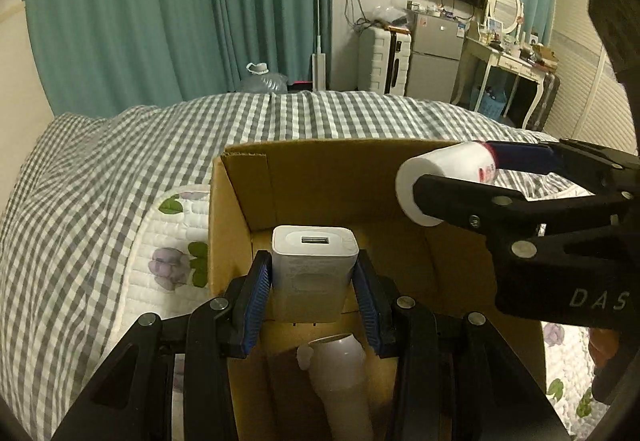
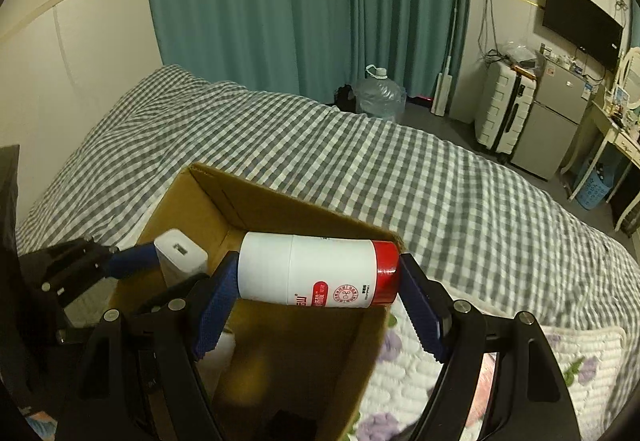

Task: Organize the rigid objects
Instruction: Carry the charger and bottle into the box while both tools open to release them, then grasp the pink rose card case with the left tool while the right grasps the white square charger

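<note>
Gripping charger (image 1: 314, 273) and bottle (image 2: 320, 272), over box (image 1: 240, 201)

The left gripper (image 1: 314, 273) points forward and slightly down, its blue-padded fingers (image 1: 256, 283) closed on the two sides of a white charger (image 1: 314, 269); the right gripper (image 2: 316, 291) reaches in from the right side, its fingers (image 2: 214, 311) spread wide and pressed on the two ends of a white bottle (image 2: 320, 271) held crosswise; in the left wrist view the right gripper (image 1: 452, 177) sits higher than the left, the two apart.
</note>
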`<state>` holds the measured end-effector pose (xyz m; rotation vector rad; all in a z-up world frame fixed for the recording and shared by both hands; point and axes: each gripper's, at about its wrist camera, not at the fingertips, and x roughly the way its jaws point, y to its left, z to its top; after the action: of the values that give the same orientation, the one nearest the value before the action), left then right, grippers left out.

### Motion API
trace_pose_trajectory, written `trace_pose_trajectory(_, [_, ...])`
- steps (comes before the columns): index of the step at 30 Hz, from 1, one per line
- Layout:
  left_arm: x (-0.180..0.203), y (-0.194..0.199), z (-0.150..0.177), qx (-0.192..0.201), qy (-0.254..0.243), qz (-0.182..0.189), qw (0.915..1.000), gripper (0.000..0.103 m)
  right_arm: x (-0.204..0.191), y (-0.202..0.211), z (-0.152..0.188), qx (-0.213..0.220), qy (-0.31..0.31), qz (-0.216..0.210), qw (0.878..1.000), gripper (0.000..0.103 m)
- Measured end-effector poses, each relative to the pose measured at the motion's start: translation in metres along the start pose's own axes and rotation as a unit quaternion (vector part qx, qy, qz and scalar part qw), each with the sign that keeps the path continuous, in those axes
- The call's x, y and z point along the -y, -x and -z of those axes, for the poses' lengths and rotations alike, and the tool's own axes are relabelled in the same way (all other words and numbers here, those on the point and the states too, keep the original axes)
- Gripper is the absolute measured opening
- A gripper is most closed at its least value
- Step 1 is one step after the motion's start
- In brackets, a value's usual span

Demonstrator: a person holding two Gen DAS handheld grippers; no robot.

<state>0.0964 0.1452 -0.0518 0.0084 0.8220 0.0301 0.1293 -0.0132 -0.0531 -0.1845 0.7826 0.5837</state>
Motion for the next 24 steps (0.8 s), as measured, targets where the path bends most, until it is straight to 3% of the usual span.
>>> trace_pose_trajectory(2, [0.001, -0.002, 0.001, -0.008, 0.000, 0.003, 1.0000, 0.045, 0.004, -0.006, -0.001, -0.003, -0.007, -0.013, 1.000, 0.078])
trace_pose_trajectory(3, [0.003, -0.003, 0.001, -0.012, -0.001, 0.007, 0.9999, 0.045, 0.007, -0.007, -0.001, 0.001, -0.015, -0.017, 1.000, 0.082])
trace_pose_trajectory(6, [0.009, 0.006, 0.001, -0.004, -0.006, -0.005, 1.0000, 0.060, 0.013, 0.005, -0.002, 0.028, -0.028, -0.035, 0.999, 0.096])
trace_pose_trajectory(9, [0.017, 0.018, -0.001, 0.005, -0.011, -0.020, 0.9997, 0.062, 0.023, 0.028, -0.004, 0.052, -0.033, -0.039, 0.997, 0.097])
trace_pose_trajectory(16, [0.051, 0.048, -0.010, 0.018, 0.010, -0.016, 0.9997, 0.064, 0.082, 0.090, 0.006, 0.076, -0.046, 0.021, 0.996, 0.098])
trace_pose_trajectory(24, [0.145, 0.060, -0.021, 0.024, -0.011, 0.007, 0.9996, 0.065, 0.169, 0.166, 0.047, 0.099, -0.079, 0.093, 0.988, 0.098])
